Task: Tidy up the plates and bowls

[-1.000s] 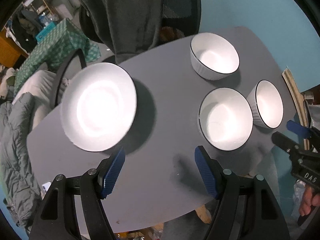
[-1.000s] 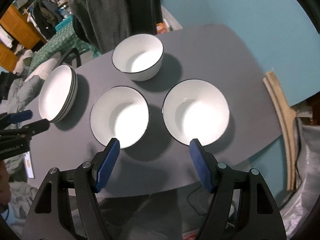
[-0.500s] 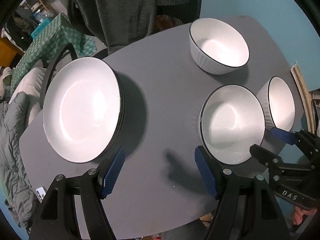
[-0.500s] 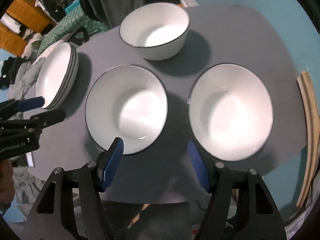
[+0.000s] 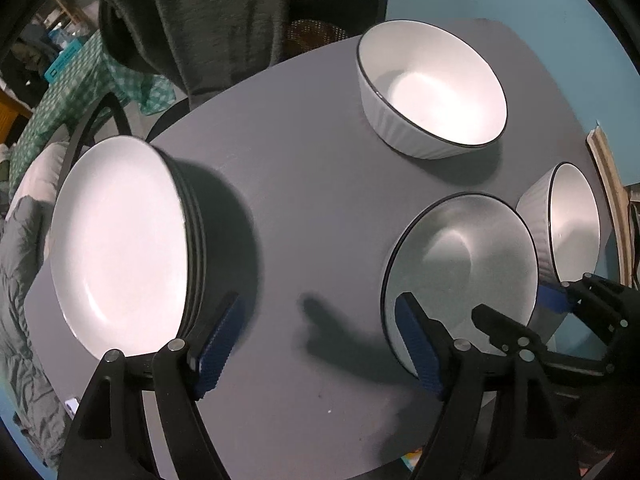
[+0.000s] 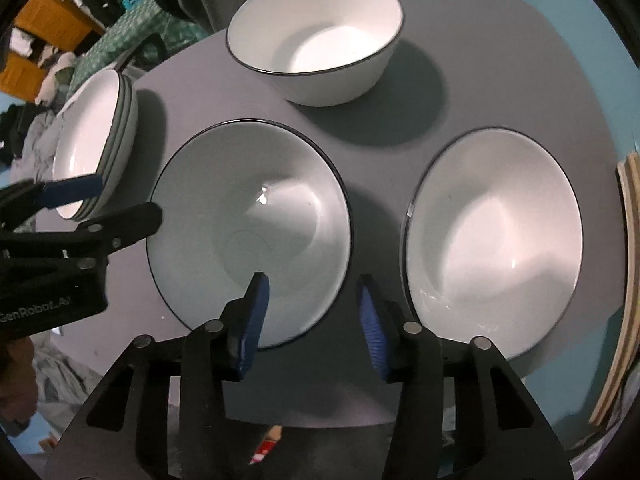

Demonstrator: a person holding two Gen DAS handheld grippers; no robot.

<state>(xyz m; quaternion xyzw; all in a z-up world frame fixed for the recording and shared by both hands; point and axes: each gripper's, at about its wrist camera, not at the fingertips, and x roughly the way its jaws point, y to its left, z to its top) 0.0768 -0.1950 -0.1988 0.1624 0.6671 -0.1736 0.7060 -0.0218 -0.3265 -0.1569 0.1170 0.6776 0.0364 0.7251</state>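
Both tongs hovering released over the tabletop (image 5: pixel 320 184)
Right tongs (image 6: pixel 312 320) straddling the middle bowl's (image 6: pixel 248 232) near rim; left tongs (image 5: pixel 316 348) gaping beside stacked plates (image 5: pixel 120 240).

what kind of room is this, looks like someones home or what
Probably a lived-in home room, not a lab: a small grey table set with white bowls and stacked plates, a chair draped with a grey garment, and cluttered shelves behind.
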